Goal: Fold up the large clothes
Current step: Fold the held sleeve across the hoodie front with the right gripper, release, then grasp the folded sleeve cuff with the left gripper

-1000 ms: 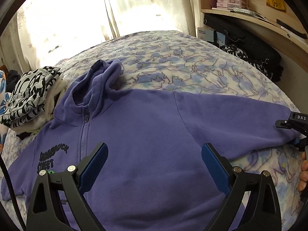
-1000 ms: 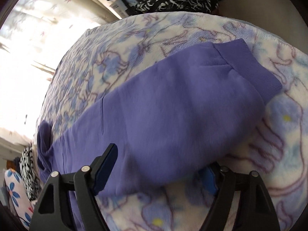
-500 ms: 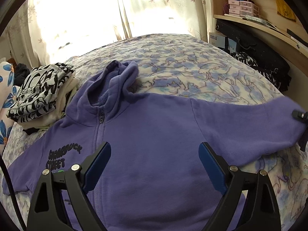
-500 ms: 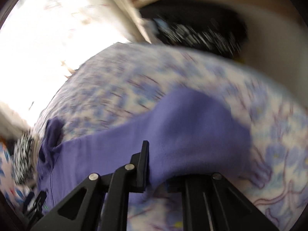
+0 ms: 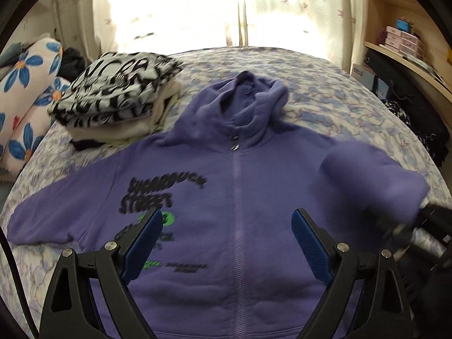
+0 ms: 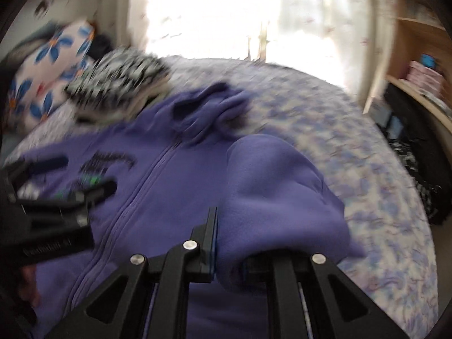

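A purple zip hoodie (image 5: 240, 206) lies face up across the bed (image 5: 353, 107), zipper closed, hood toward the far edge by the curtained window (image 5: 197, 8), hem at the near edge. Black and green lettering (image 5: 158, 195) marks the chest on the picture's left. The sleeve on that side lies flat, extended toward the bed's left edge.

The left claw (image 5: 226, 243) is over the lower front of the hoodie, jaws spread wide with nothing between them, pads clear of the cloth.

The right claw (image 6: 230, 243) is clenched on the other sleeve (image 6: 276, 197); fabric bunches between the pads and drapes over the right-hand finger. The log indicates the jaws are easing open slightly, yet cloth is visibly pinched. That sleeve is raised off the bed and doubled over above the hoodie's chest on the picture's right. Both views are motion-blurred here.

A stack of folded clothes (image 5: 118, 96), topped by a black-and-white patterned item, sits near the far left corner of the bed, just beside the hood. Floral pillows (image 5: 25, 99) lie at the left edge. Wooden shelving (image 5: 406, 36) stands to the right.
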